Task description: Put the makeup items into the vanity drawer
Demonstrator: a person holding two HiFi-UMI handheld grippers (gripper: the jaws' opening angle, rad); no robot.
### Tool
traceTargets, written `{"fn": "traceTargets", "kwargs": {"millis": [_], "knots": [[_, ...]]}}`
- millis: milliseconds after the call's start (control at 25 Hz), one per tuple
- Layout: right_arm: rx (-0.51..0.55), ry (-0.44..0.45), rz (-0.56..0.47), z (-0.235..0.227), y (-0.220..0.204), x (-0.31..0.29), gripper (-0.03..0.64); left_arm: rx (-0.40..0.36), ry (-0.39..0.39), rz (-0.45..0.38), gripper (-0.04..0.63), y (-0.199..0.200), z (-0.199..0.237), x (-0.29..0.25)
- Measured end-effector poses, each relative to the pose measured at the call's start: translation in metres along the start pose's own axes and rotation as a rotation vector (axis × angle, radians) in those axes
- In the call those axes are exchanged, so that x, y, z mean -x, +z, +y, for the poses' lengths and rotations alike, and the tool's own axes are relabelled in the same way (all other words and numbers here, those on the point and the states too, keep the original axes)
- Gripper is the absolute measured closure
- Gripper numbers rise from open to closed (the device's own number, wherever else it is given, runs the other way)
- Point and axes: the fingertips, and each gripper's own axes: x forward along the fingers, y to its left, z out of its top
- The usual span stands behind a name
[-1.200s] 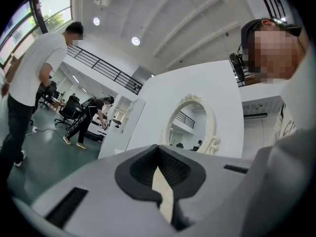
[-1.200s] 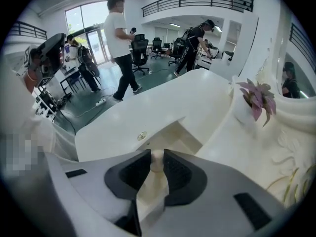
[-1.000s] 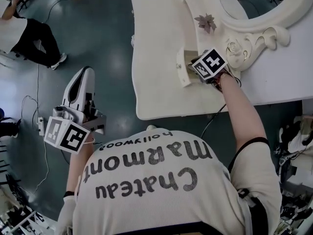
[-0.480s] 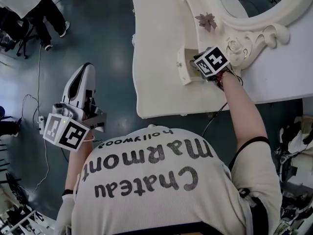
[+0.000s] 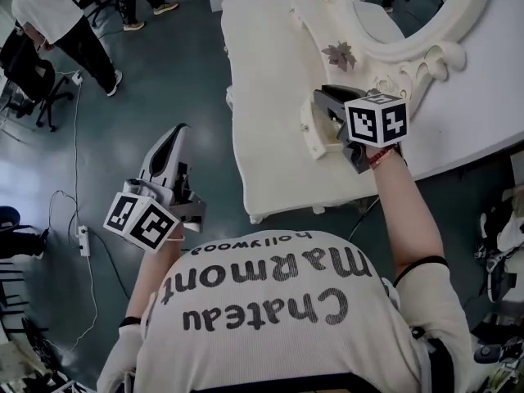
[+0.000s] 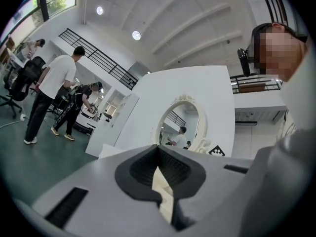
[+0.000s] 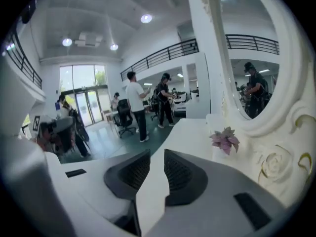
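Observation:
No makeup item shows in any view. The white vanity (image 5: 270,72) carries an oval mirror (image 5: 446,31), and a small drawer (image 5: 309,134) stands pulled out at the mirror's base. My right gripper (image 5: 321,98) hovers just above that drawer, pointing along the tabletop. Its jaws stand a little apart with only the white top between them (image 7: 152,164). My left gripper (image 5: 177,132) hangs over the floor left of the vanity, shut and empty (image 6: 158,154), aimed at the mirror (image 6: 182,125).
A pink paper flower (image 5: 338,54) lies on the vanity near the mirror frame and also shows in the right gripper view (image 7: 224,139). People (image 5: 57,23) and office chairs are at the far left. A cable and power strip (image 5: 82,236) lie on the floor.
My right gripper has risen out of the drawer and turned, so its marker cube now faces another way. The left gripper has moved up and right, towards the vanity. The view has shifted.

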Motion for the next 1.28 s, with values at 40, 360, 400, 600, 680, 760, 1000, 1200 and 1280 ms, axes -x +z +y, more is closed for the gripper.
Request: {"fn": "traceTargets", "kwargs": {"millis": [40,360,400,600,680,760,1000,1200,1280], "knots": [[-0.04,0.005,-0.056,0.011,0.008,0.005,0.511,0.008,-0.011,0.0,0.588,0.0,-0.001,-0.001],[-0.118,-0.009,-0.434,0.097,0.054,0.042,0.546,-0.004,-0.055,-0.02,0.588,0.013,-0.006,0.008],[-0.112,-0.008,-0.461,0.108,0.057,0.046,0.549,-0.006,-0.051,-0.024,0.588,0.016,-0.004,0.014],[-0.136,-0.01,-0.509,0.153,0.055,0.06,0.557,0.008,-0.036,-0.016,0.588,0.024,0.003,0.05],[-0.15,-0.016,-0.514,0.166,0.053,0.063,0.558,0.011,-0.038,-0.008,0.588,0.026,0.005,0.065],[-0.166,-0.024,-0.514,0.177,0.047,0.063,0.56,0.016,-0.04,-0.003,0.588,0.027,0.009,0.078],[-0.21,-0.052,-0.493,0.199,0.021,0.061,0.561,0.031,-0.05,0.018,0.588,0.02,0.017,0.109],[-0.219,-0.065,-0.477,0.223,0.009,0.068,0.561,0.024,-0.077,0.031,0.588,0.022,0.014,0.133],[-0.212,-0.075,-0.469,0.23,0.002,0.069,0.561,0.031,-0.078,0.036,0.588,0.02,0.014,0.141]]}}
